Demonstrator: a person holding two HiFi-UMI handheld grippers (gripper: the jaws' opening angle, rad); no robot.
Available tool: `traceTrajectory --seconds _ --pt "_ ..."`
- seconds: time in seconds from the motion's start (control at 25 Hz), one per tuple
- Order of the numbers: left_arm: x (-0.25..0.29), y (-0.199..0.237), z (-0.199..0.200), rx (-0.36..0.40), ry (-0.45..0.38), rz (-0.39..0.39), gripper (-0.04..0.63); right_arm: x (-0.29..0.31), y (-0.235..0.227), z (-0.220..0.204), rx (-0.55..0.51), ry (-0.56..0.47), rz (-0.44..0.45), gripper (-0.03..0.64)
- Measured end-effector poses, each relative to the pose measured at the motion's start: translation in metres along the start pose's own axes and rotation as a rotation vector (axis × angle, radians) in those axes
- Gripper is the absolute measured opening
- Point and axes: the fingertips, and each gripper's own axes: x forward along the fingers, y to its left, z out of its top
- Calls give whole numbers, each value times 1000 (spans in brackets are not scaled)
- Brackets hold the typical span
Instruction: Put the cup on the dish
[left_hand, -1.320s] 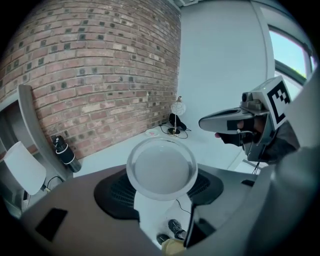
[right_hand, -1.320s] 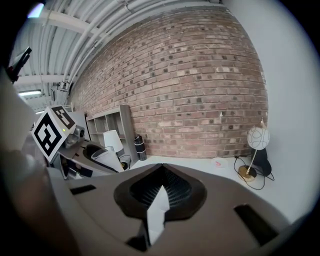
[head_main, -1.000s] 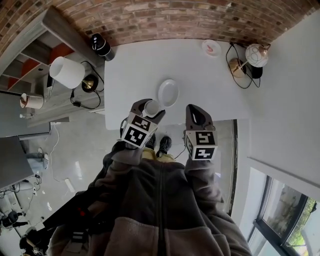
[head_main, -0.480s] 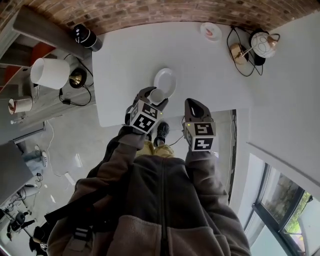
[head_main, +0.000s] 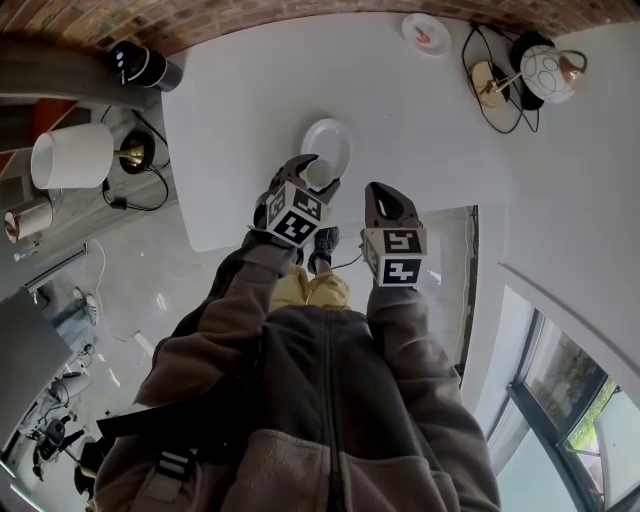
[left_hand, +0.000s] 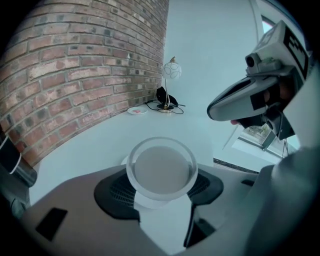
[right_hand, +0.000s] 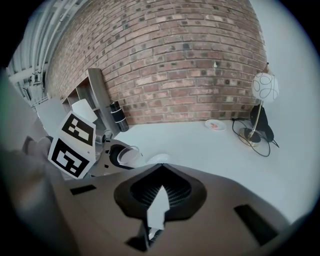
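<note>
Cup (left_hand: 161, 170) of white, mouth up and empty, is clamped between the jaws of the left gripper (head_main: 318, 178), one dark pad pressing on each side of its wall. From the head view the cup (head_main: 320, 172) lies at those jaws' tips and overlaps the near rim of the dish (head_main: 330, 142), which lies just beyond the tips on the white desk (head_main: 420, 120). Whether the cup's base touches the dish cannot be told. In the right gripper view the dish (right_hand: 159, 159) peeps out just past the jaw tips, and the cup (right_hand: 122, 154) sits to their left, held by the left gripper (right_hand: 120, 156).

The right gripper (head_main: 385, 192) hangs to the right of the left gripper's jaws, near them but apart, over the desk's near edge. Its jaws are together at the tips with nothing between them.

Well beyond both pairs of jaws, at the desk's far side by the brick wall (right_hand: 175, 60), stand a globe lamp (right_hand: 264, 87) and a small saucer (right_hand: 214, 125) off to the right, and a black cylinder (right_hand: 119, 116) off to the left.
</note>
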Motion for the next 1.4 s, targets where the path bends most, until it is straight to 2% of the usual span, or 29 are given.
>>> traceTrajectory --seconds 0.64,1.4 --pt "55 14 -27 38 49 -34 263 28 -7 -20 30 69 6 0" --pt "81 15 -38 46 96 -68 264 28 -21 -30 83 94 -18 0"
